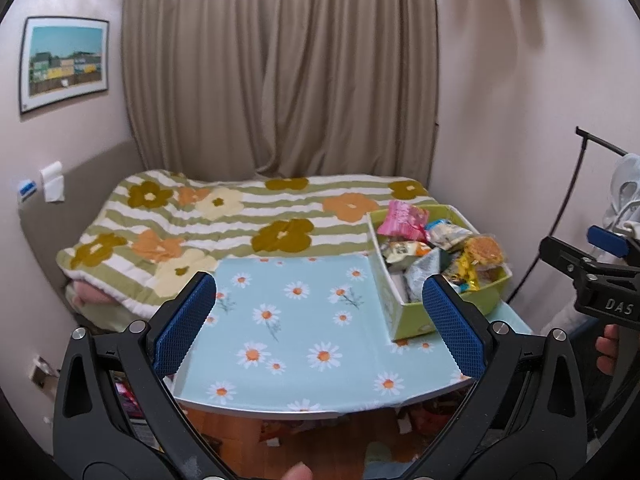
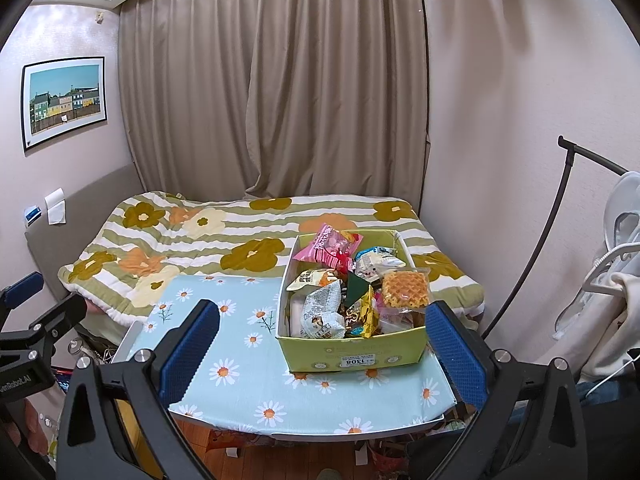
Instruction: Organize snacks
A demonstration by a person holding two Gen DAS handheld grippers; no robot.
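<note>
Showing the snacks gathered in a green cardboard box (image 2: 356, 354) on the daisy-print table (image 2: 240, 376), at its right side beside the bed (image 2: 180, 236). A pink packet (image 2: 326, 250), a wrapped waffle (image 2: 405, 291) and a yellow packet (image 2: 362, 316) lie heaped, unsorted. Left gripper (image 1: 320, 320) and right gripper (image 2: 320, 340) both hover with jaws spread wide, holding nothing. Judged from this, nothing remains loose on the tabletop; any sorting within the box appears undone.

Light: soft, even and fairly bright, from above; closed curtain (image 2: 280, 92) stays dull.
Shadows: faint, blurred on the right wall (image 2: 520, 80).
Distortion: strong fisheye bending, black corners.
Focus: centre sharp, edges softer.
</note>
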